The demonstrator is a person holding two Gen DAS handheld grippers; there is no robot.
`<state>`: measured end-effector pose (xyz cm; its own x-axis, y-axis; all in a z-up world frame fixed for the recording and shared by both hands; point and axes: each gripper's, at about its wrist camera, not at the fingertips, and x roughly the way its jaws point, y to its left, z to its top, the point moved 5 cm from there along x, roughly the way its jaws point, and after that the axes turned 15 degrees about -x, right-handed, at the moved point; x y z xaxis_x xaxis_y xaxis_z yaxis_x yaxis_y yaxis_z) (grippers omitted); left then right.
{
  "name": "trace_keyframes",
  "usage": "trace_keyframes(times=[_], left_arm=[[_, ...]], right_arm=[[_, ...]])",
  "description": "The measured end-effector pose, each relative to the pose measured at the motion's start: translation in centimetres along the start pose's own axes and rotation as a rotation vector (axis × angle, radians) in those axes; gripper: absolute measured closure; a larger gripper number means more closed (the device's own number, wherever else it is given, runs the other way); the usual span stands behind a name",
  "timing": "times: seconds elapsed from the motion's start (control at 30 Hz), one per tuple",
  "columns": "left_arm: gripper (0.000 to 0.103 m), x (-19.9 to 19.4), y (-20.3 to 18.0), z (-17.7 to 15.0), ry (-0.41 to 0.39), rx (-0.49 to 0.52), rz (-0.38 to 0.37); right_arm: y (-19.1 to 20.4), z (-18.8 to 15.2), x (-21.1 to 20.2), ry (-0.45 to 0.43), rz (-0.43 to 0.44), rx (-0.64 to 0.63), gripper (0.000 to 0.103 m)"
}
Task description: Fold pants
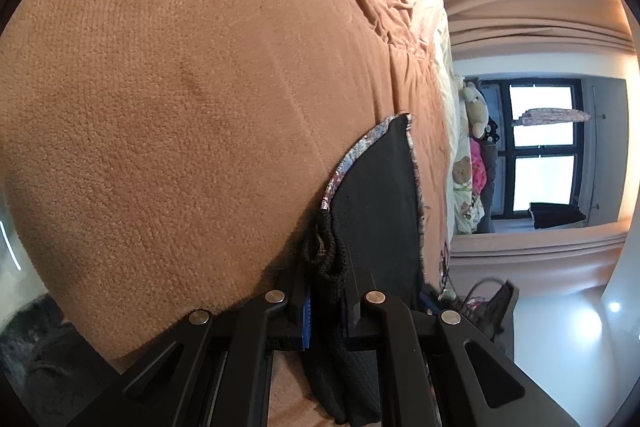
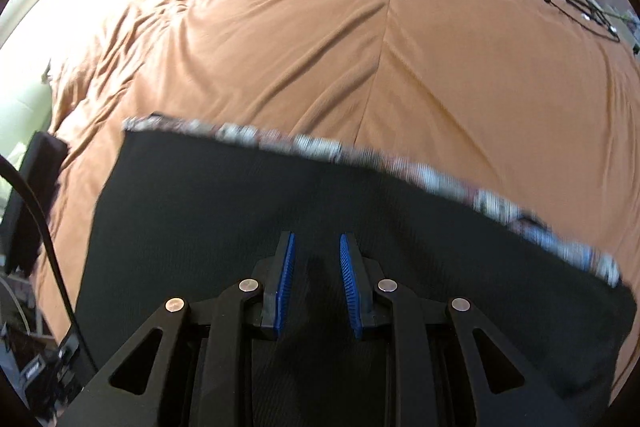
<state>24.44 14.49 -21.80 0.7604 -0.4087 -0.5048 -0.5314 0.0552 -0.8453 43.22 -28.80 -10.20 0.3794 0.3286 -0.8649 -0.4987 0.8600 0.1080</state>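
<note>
Right now the pants [image 2: 280, 211] lie flat across the orange blanket [image 2: 320, 39] on the bed, a broad black panel with a patterned, pale-speckled trim [image 2: 360, 159] running along the far edge. Through my right wrist camera that trim looks smeared by blur. My right gripper [image 2: 316, 279] hangs over the black cloth with its blue ribbed pads [image 2: 286, 279] standing apart; I see dark fabric in the gap, but the pads do not press on it.

My left gripper [image 1: 326, 295] is clamped on a bunched, knitted black fold of the pants [image 1: 326, 259], which spills up between the fingers and down below them. Past it the black panel [image 1: 380, 203] narrows toward a corner edged with the same trim.

Around the garment the blanket is smooth nearby and creased farther off. A thin black cable [image 2: 580, 11] lies looped on it near the far right edge. Beyond the bed I see pale bedding with stuffed toys [image 1: 474, 107], a dark-framed window [image 1: 540, 147] and peach curtains [image 1: 532, 23].
</note>
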Motion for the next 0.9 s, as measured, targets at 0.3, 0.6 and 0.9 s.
trace_keyframes(times=[0.3,0.6,0.9], left_arm=[[0.094,-1.0,-3.1,-1.0,0.007,0.068,-0.069],[0.094,-1.5,-6.8,-2.4,0.021,0.136,-0.11],[0.094,-1.4,-11.5,-4.8,0.052,0.238,-0.155]], right_arm=[[1.9,-5.5,-3.5,-0.048,0.085,0.001,0.082],[3.2,-11.0,-7.0,-0.113,0.113,0.046,0.082],[5.5,-16.4,-5.9,-0.073,0.171,0.039,0.082]])
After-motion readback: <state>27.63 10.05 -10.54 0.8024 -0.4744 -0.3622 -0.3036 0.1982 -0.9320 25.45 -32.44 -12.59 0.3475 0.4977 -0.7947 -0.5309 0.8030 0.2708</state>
